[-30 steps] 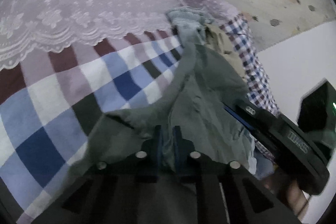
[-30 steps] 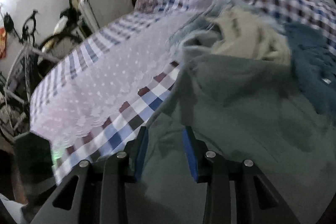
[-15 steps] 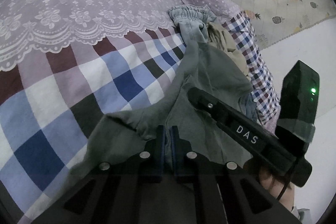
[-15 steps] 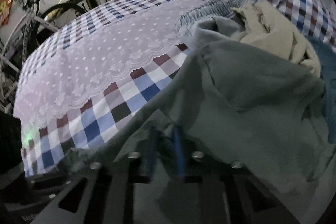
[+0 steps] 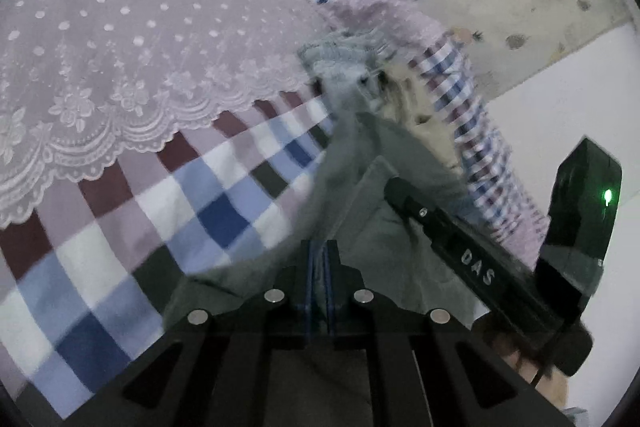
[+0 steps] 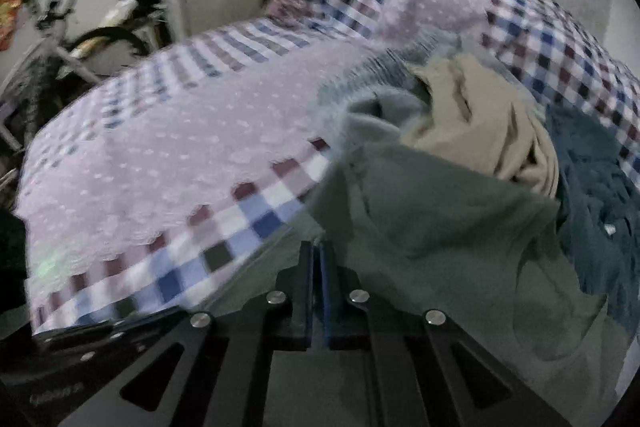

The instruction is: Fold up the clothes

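On the checked bedspread (image 5: 224,211) we see the grey-green garment (image 6: 432,227) lying loose and rumpled, its cloth soft, matte and full of shallow creases. Its near edge rises off the bed into both tools. Our left gripper (image 5: 318,267) is clenched on a fold of that edge, the blue pads nearly together with a thin ridge of cloth between them. Our right gripper (image 6: 316,267) is likewise pinched tight on the same garment, and in the left wrist view its black body crosses over the cloth from the right. Farther from us the garment runs up to a paler, gathered band (image 5: 332,55) that lies where the lace-edged lilac cover (image 5: 120,67) ends. A cream garment (image 6: 480,123) sits bunched against its far side, touching it, and a dark blue garment (image 6: 592,195) lies just beside, to the right. Motion blur softens the fabric's finer detail.
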`<state>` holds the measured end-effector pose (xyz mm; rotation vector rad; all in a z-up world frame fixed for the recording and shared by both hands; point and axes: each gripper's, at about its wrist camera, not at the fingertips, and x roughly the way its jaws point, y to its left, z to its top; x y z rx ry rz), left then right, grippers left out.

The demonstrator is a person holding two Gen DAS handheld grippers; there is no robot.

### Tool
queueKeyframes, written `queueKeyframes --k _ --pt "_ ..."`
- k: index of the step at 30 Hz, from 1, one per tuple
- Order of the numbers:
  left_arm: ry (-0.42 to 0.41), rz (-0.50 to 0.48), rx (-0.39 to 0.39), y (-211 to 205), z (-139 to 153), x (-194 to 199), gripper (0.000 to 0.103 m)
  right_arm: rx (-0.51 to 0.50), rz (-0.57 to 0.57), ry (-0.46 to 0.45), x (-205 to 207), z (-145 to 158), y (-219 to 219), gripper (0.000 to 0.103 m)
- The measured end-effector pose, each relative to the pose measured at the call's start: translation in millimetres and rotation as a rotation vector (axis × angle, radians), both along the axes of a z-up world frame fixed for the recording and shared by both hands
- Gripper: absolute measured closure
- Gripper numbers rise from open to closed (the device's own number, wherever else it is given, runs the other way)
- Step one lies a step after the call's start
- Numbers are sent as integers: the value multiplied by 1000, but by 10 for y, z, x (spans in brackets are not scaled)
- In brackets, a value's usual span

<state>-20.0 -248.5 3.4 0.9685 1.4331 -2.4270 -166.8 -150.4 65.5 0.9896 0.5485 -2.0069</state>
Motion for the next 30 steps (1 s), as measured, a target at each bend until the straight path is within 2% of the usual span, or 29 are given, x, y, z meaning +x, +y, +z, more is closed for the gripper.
queueKeyframes --k 2,4,6,8,10,12,13,15,16,20,24,30 --pt "-38 -3 24 -61 -106 -46 100 61 -38 -20 -55 -159 -76 97" --pt "-33 0 45 -95 -109 -43 100 87 -69 -14 -63 -221 -79 86" --pt "-37 -18 19 -76 -60 -69 96 61 -110 -1 -53 -159 1 60" --pt "-39 -34 -2 -59 -15 -91 92 3 -150 25 -14 31 187 51" --pt "-9 -33 36 -75 -7 -71 79 -46 -184 55 67 265 434 48" --pt "28 -35 60 -92 32 -40 55 -90 -205 75 172 495 707 42" --pt "48 -35 69 -101 61 -21 48 -110 -217 89 282 621 897 40" --pt "80 -25 62 -110 144 44 22 -151 -239 117 502 873 1277 33" --pt "92 -17 50 -111 194 85 19 -170 -251 131 613 997 1467 32" --pt "147 -29 -5 -93 382 282 19 -234 -365 187 1276 1342 2344 24" --pt "202 -53 -67 -67 570 494 19 -258 -478 212 1978 1484 3045 24" --pt "278 -158 -328 57 959 1127 19 -266 -599 268 3054 1339 3787 22"
